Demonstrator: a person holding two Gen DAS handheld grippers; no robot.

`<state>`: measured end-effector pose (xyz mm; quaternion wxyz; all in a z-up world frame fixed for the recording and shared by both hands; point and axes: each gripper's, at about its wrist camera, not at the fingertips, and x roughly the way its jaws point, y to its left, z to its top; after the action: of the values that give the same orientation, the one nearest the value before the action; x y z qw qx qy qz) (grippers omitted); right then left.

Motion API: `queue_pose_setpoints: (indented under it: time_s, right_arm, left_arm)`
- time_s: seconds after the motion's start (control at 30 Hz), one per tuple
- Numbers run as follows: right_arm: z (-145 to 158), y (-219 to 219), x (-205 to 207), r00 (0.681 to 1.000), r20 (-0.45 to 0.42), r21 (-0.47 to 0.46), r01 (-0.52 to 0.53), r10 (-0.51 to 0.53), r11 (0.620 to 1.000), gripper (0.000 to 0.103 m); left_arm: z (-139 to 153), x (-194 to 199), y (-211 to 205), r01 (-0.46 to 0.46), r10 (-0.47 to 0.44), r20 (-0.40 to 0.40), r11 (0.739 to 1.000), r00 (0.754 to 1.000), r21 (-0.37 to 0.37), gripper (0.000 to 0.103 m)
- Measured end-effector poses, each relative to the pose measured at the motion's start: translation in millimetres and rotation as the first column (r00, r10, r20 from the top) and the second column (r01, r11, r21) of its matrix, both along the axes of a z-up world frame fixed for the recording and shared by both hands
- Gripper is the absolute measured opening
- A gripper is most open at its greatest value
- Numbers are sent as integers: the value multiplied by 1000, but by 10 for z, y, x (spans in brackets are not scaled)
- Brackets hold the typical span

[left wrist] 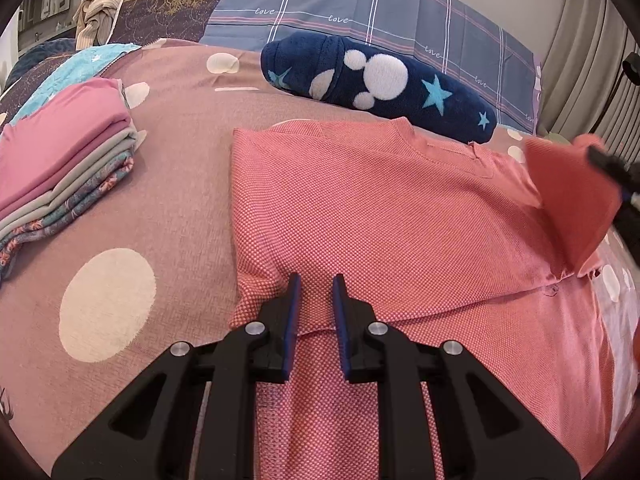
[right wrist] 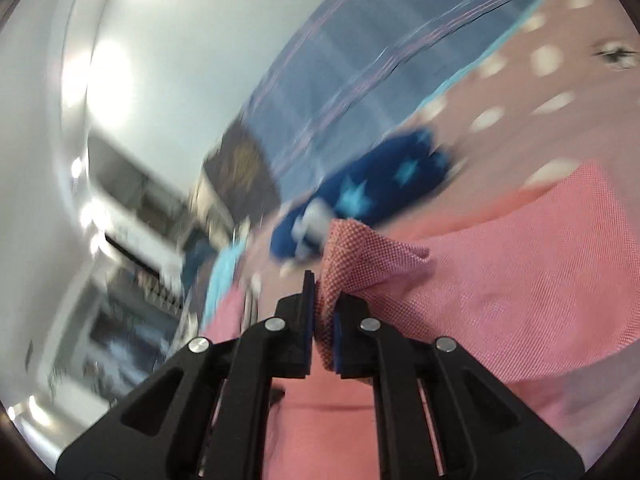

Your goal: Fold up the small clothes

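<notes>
A salmon-pink knit shirt (left wrist: 380, 208) lies spread on the bedspread (left wrist: 168, 200), its left side folded in. My left gripper (left wrist: 317, 280) rests on the shirt's near left part. Its jaws stand a narrow gap apart and the cloth lies flat under them, not pinched. At the right edge of the left wrist view, my right gripper (left wrist: 608, 164) holds the shirt's right sleeve (left wrist: 572, 200) lifted off the bed. In the blurred, tilted right wrist view, the right gripper (right wrist: 324, 292) is shut on a bunched corner of that pink cloth (right wrist: 360, 256).
A stack of folded clothes (left wrist: 60, 168) sits on the left of the bed. A rolled navy blanket with stars (left wrist: 380, 80) lies just beyond the shirt's collar, with a plaid pillow (left wrist: 360, 12) behind it. Curtains (left wrist: 592, 60) hang at the right.
</notes>
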<state>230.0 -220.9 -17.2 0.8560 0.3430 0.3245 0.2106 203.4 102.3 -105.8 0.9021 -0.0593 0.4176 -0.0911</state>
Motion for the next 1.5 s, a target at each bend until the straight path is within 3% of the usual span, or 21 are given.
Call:
queue_pose_setpoints:
  time_s: [0.1,0.27,0.33,0.4,0.47,0.5,0.57,0.73,0.8,0.9,0.97,1.0,1.03,1.1,1.17,1.2,1.3,1.33,1.37,1.43,1.5]
  right_arm:
    - [-189,475,52,992,-42,-59,-118,116,991,8]
    - [-584,759,-214,967,-151,-168,-227,203,959,16]
    - [-650,721,-313,966,-158,-197,-232,203,953,30]
    - [-689,663,-337,968,-153,-224,-229,198,947,36]
    - [-769,558,-380,966,-175,-225,-225,188,948,36]
    - [-761,500,-375,966,-179,-216,-223,186,950,34]
    - [-780,472,-425,967,-175,-203,-222,188,954,34]
    - [-650,465,-653,966,-131,-289,-254,225,923,41]
    - [-609,407,-749,966,-108,-319,-258,235,912,44]
    - [-594,311,-858,971,-86,-392,-240,225,888,53]
    - [-627,229,-906,972,-91,-394,-234,215,889,54]
    - [-649,180,-926,974,-95,-382,-226,205,896,56]
    - [-683,118,-944,977,-101,-363,-211,187,908,57]
    - [-744,-15,-988,981,-107,-318,-185,159,930,57]
    - [-779,-110,-1016,984,-108,-282,-170,145,944,57]
    - [-792,-139,-1016,984,-109,-269,-167,142,949,57]
    - [-838,-186,-1046,985,-103,-251,-159,137,955,56]
    - [-837,-166,-1060,985,-98,-264,-160,138,951,58]
    - [-831,-135,-1060,985,-94,-276,-163,143,947,59]
    - [-824,-77,-1057,983,-88,-295,-179,159,939,67]
    - [-826,-55,-1055,983,-87,-304,-182,163,935,68]
  left_arm:
    - [6,-1,-6,1,-1,0,1000,1000,14,18]
    - [117,-27,-33,8,-8,-2,1000,1000,6,26]
    - [207,-47,-92,46,-46,0,997,999,-55,26]
    - [312,-44,-214,111,-113,-2,982,994,-155,27]
    - [362,-13,-347,170,-176,-8,960,984,-224,29]
    - [373,12,-429,192,-201,-14,951,979,-241,36]
    - [370,88,-618,226,-239,-27,944,971,-241,48]
    - [370,204,-927,259,-275,-45,942,960,-214,52]
    - [402,197,-1012,265,-276,-28,943,961,-203,61]
    - [412,167,-1233,308,-311,-13,944,950,-120,63]
    - [400,72,-1458,358,-359,1,933,934,23,64]
    - [373,25,-1563,374,-377,6,920,926,115,64]
    - [294,-28,-1708,375,-388,0,890,922,261,64]
    - [165,-41,-1803,355,-378,-25,841,925,409,64]
    - [159,-40,-1745,338,-371,-11,831,928,442,66]
    - [192,-24,-1674,316,-352,0,841,936,438,66]
    - [376,64,-1243,213,-240,43,919,970,332,66]
    - [438,103,-1036,189,-205,45,955,978,230,66]
    - [457,127,-926,192,-199,33,971,980,146,66]
    - [422,175,-804,215,-215,-22,977,976,-3,66]
    - [337,231,-774,189,-189,-62,982,980,-18,66]
